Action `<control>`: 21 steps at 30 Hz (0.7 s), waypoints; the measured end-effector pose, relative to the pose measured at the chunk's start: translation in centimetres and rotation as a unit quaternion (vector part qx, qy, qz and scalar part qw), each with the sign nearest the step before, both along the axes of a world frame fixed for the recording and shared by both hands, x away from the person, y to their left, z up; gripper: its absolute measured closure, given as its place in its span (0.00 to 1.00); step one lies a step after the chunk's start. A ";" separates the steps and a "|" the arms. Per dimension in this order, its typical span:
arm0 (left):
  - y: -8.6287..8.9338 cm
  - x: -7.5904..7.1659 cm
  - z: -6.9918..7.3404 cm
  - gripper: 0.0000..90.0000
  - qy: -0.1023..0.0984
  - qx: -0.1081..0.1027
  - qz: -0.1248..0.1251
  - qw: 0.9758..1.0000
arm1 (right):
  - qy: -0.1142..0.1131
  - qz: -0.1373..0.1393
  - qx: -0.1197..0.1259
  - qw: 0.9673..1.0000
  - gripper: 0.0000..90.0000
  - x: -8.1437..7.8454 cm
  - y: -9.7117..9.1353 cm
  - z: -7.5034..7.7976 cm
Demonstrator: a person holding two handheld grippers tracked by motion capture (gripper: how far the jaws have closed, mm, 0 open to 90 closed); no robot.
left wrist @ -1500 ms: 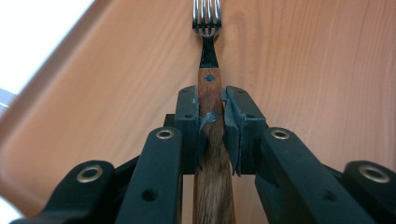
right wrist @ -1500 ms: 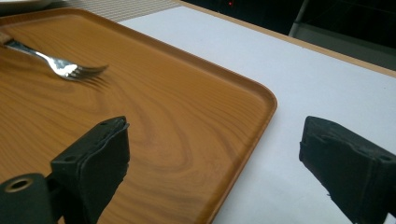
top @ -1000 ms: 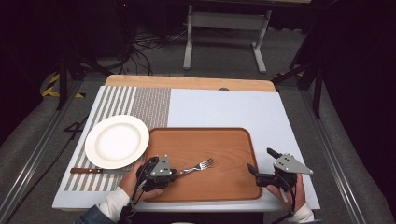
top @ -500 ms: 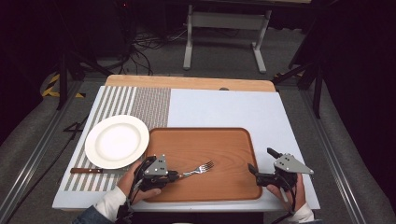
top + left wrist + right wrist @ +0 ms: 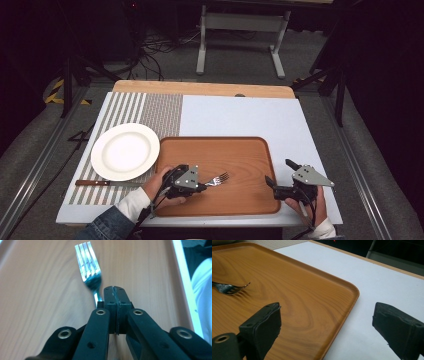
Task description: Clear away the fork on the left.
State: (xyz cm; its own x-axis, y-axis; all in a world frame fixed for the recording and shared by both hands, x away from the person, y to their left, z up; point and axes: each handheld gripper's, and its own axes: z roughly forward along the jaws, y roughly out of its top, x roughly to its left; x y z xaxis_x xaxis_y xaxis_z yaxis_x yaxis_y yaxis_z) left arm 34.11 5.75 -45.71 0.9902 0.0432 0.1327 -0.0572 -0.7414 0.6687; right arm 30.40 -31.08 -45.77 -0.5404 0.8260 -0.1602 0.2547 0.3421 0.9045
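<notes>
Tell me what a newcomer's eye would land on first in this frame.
Probably the fork over the wooden tray, its handle at the shut jaws of the left gripper. Next, the white plate left of the tray, on the striped mat, and the right gripper open at the tray's right edge.

Lab or studio; dark room, floor cables (image 5: 160, 42), metal stand (image 5: 240, 30)
</notes>
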 end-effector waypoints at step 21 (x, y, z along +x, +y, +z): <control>-0.5 2.3 -0.1 1.00 -0.013 0.055 0.054 0.997 | 0.010 -0.001 -0.003 1.000 0.10 -0.1 -0.3 -0.3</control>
